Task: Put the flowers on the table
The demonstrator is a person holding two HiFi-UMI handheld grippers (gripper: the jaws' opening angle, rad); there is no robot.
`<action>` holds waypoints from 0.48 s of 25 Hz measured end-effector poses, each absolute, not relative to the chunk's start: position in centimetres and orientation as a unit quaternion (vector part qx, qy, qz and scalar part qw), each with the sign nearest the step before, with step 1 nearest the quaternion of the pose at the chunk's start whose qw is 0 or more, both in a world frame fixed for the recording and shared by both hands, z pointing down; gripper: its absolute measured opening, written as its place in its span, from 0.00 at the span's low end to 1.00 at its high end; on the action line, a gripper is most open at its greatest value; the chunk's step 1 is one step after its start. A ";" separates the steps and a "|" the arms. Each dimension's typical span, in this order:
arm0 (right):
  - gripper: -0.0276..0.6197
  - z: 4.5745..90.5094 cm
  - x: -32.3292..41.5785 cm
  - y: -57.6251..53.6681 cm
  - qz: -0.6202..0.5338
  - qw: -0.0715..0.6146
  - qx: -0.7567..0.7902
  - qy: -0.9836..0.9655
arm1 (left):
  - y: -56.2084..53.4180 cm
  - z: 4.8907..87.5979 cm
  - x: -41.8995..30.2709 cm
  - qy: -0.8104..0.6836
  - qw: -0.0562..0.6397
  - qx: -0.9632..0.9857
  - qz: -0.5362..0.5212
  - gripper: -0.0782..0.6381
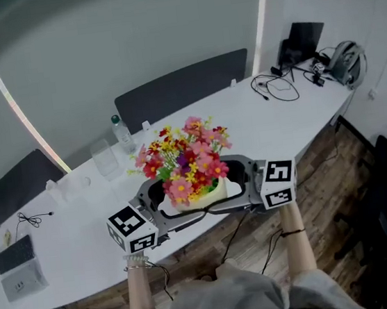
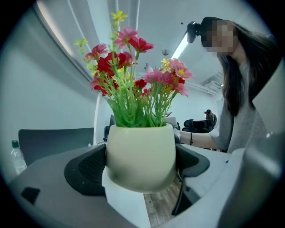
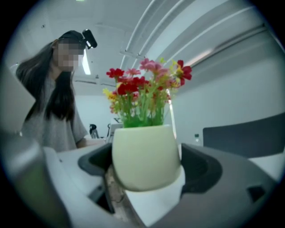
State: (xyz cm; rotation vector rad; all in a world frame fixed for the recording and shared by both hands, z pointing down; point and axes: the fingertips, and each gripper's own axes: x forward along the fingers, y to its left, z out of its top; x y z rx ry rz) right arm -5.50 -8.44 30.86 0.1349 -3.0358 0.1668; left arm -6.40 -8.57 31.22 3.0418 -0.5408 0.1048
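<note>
A cream pot (image 1: pixel 200 196) of red, pink and yellow flowers (image 1: pixel 184 160) hangs in the air over the near edge of the white table (image 1: pixel 82 220). My left gripper (image 1: pixel 166 208) grips it from the left and my right gripper (image 1: pixel 238 187) from the right, their dark jaws ringing it. In the left gripper view the pot (image 2: pixel 140 156) fills the gap between both jaws, touching each. The right gripper view shows the same pot (image 3: pixel 146 156) wedged between that gripper's jaws. Under the pot I see the table's edge and wooden floor.
On the table stand a water bottle (image 1: pixel 122 133) and a clear glass (image 1: pixel 105 159) behind the flowers, a grey device (image 1: pixel 18 266) at the far left, and cables (image 1: pixel 276 87) and a headset (image 1: pixel 346 61) at the far right. Dark chairs (image 1: pixel 178 89) line the far side.
</note>
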 end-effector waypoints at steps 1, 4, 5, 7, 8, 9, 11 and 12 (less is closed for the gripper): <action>0.78 31.1 -5.3 -9.0 0.054 0.053 0.039 -0.996 | -9.1 31.5 -6.2 -0.180 0.025 0.983 0.036 0.79; 0.78 31.9 -4.8 -10.6 0.055 0.059 0.020 -0.997 | -10.6 32.1 -5.7 -0.197 0.022 0.979 0.041 0.79; 0.78 32.1 -4.7 -11.1 0.055 0.058 0.015 -0.997 | -11.1 32.4 -5.6 -0.202 0.022 0.978 0.042 0.79; 0.78 32.4 -4.5 -12.2 0.057 0.056 0.007 -0.997 | -12.2 32.7 -5.4 -0.210 0.024 0.976 0.043 0.79; 0.78 32.6 -4.3 -12.7 0.059 0.055 0.004 -0.997 | -12.7 32.9 -5.2 -0.213 0.026 0.976 0.043 0.79; 0.78 32.8 -4.1 -13.2 0.061 0.055 0.001 -0.997 | -13.2 33.1 -5.0 -0.216 0.027 0.975 0.043 0.79; 0.78 33.2 -3.4 -14.2 0.065 0.055 -0.002 -0.996 | -14.2 33.4 -4.3 -0.219 0.027 0.974 0.041 0.79; 0.78 33.4 -3.0 -14.8 0.066 0.056 -0.003 -0.996 | -14.8 33.5 -4.0 -0.220 0.027 0.974 0.039 0.79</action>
